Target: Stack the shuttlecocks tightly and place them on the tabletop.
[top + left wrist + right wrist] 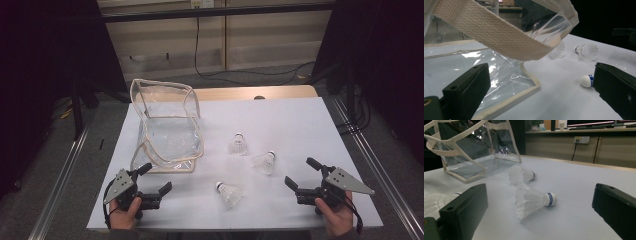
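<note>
A clear plastic bag [165, 125] with beige trim stands open on the white table [280, 120], left of centre. Three white shuttlecocks lie to its right: a far one [238, 145], a middle one [265, 162] and a near one [229, 194]. My left gripper [157, 177] is open just in front of the bag's near corner [534, 86], with the near shuttlecock's cork [587, 81] beside its right jaw. My right gripper [300, 171] is open at the front right, facing the middle shuttlecock [534, 201]. Behind that lie the far shuttlecock [520, 176] and the bag [474, 152].
A woven beige strap [491, 32] of the bag hangs across the left gripper view, above the jaws. The wooden tabletop edge [250, 92] shows behind the white sheet. Metal rails [60, 175] run along both sides of the table, and a black cable [240, 75] lies on the floor behind.
</note>
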{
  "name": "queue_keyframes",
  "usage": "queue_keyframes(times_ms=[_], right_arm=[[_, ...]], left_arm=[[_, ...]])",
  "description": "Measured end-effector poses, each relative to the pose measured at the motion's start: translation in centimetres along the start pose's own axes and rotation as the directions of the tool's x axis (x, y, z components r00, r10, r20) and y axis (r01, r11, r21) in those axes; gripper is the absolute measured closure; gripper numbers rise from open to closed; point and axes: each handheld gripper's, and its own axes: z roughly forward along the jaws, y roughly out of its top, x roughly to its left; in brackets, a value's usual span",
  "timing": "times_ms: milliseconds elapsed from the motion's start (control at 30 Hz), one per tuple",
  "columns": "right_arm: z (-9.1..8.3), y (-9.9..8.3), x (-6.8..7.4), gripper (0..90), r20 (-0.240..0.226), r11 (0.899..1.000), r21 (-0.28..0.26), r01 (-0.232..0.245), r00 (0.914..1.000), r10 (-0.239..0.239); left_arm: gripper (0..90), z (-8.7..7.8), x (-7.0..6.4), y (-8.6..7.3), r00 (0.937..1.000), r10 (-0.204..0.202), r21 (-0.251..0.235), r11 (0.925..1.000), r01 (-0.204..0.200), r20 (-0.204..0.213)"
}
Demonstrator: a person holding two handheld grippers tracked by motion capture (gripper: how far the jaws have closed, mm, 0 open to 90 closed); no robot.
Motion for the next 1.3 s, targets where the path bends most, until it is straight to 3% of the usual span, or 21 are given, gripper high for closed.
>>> queue_keyframes(times_ms=[233,733,1300], right_arm=[[0.0,0.0,0.0,0.0,-0.001,1.0,0.004,0.001,1.0,-0.001],[-0.8,0.0,-0.3,0.0,0.016,1.0,0.006,0.008,0.9998,-0.008],[-0.9,0.0,-0.1,0.1,0.011,1.0,0.006,0.014,0.9998,-0.014]], left_arm=[[1.8,0.2,-0.2,0.0,0.9999,0.0,0.006,1.0,0.0,0.013],[1.0,1.7,-1.6,0.5,0.996,0.006,0.017,0.9998,-0.008,0.089],[1.7,2.3,-3.5,0.6,0.9918,-0.001,0.041,0.9991,-0.005,0.127]])
